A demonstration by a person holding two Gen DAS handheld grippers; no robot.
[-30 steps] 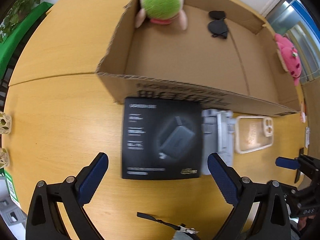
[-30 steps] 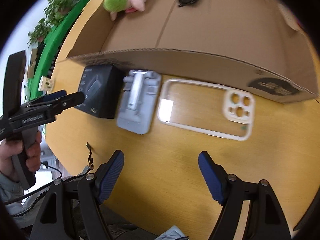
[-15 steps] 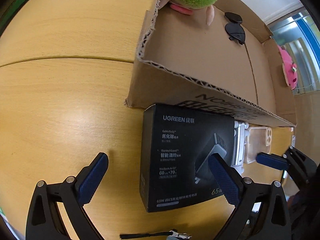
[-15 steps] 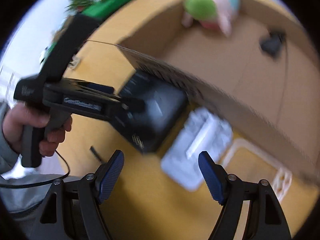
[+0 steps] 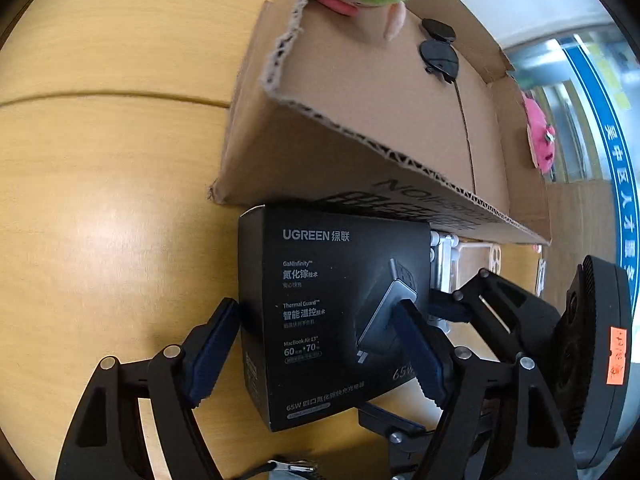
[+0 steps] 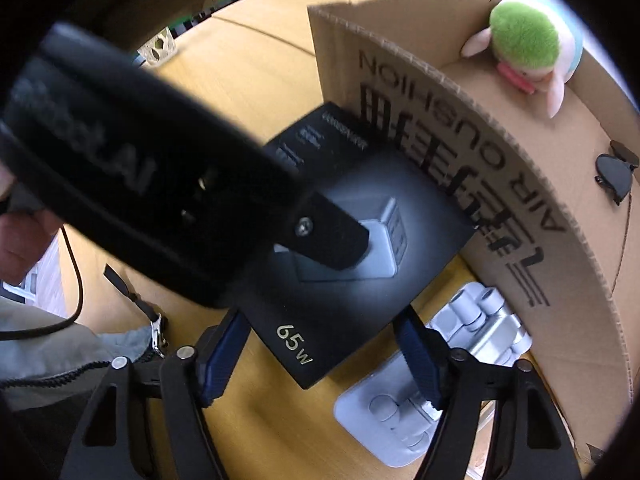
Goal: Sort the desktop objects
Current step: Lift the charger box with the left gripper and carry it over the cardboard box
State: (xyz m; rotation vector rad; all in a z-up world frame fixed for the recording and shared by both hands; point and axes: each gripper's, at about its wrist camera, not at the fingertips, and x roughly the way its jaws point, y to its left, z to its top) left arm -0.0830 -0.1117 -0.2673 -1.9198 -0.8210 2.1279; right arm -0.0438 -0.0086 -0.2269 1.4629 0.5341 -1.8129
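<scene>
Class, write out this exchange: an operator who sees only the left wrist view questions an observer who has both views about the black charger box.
Operator: Something black sits to the right of the charger box. How is it placed?
Observer: That is the right gripper. It is open, with one finger on each side of the box corner marked 65W.
Operator: I can only see a grey sliver behind the box. What is it?
Observer: A grey folding stand, lying flat on the table between the box and the carton.
</scene>
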